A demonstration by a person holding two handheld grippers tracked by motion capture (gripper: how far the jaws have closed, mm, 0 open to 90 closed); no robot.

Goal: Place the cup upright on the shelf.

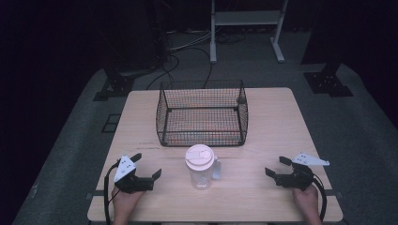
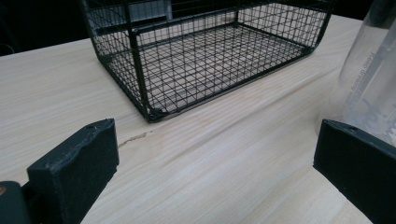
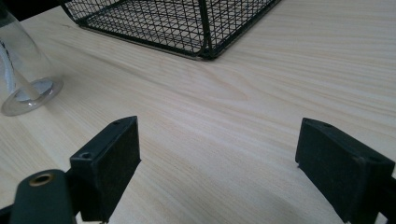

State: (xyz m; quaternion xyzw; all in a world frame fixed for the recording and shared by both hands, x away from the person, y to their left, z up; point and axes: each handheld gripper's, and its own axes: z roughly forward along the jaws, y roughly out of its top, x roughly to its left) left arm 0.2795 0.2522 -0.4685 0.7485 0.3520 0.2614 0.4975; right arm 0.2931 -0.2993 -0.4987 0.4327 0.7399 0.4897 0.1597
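At a pale wooden surface [image 1: 281,122], you hold a claw in each hand on either side of a clear plastic cup [image 1: 201,167] with a white lid. The cup stands upright just in front of a black wire basket [image 1: 202,112], which sits empty behind it toward the far edge.

Your left claw [image 1: 146,167] rests to the left of the cup, apart from it, its jaws spread wide and holding nothing; in the left gripper view the cup's clear wall [image 2: 369,74] rises just behind the right-hand jaw, with the basket's near corner [image 2: 152,114] ahead.

Your right claw [image 1: 276,168] lies well to the right of the cup, jaws likewise wide apart and empty. In the right gripper view the cup's round base [image 3: 28,95] shows off to the left, and bare wood lies between the jaws.
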